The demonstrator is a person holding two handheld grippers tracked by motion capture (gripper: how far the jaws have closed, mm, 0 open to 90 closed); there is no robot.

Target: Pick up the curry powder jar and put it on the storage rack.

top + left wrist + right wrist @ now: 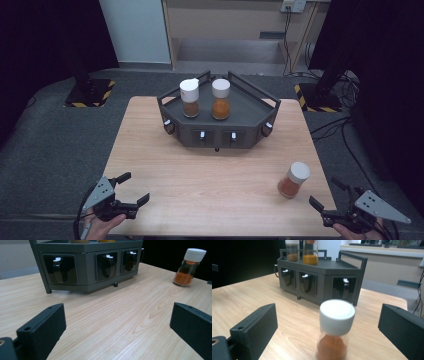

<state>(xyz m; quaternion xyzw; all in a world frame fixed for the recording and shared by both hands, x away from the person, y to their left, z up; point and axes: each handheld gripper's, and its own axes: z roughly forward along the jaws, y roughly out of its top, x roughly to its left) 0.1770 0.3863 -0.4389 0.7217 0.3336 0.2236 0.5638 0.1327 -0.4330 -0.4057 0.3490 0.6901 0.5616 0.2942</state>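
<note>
A dark grey spice rack (250,107) stands at the far middle of the wooden table (210,175), its front showing in the left gripper view (90,267) and in the right gripper view (324,272). On its top stand two white-capped jars, one of brown spice (190,98) and one of orange spice (220,99). A third jar of orange-red spice (294,180) stands loose near the table's right front; it is close ahead between the jaws in the right gripper view (335,330). My right gripper (325,197) is open just behind it. My left gripper (131,188) is open over the left front corner.
The rack's front holds several recessed holders with white tabs (107,263). The loose jar also stands far right in the left gripper view (190,266). Dark carpet surrounds the table, with a black stand base (90,92) at back left and cables (345,130) at right.
</note>
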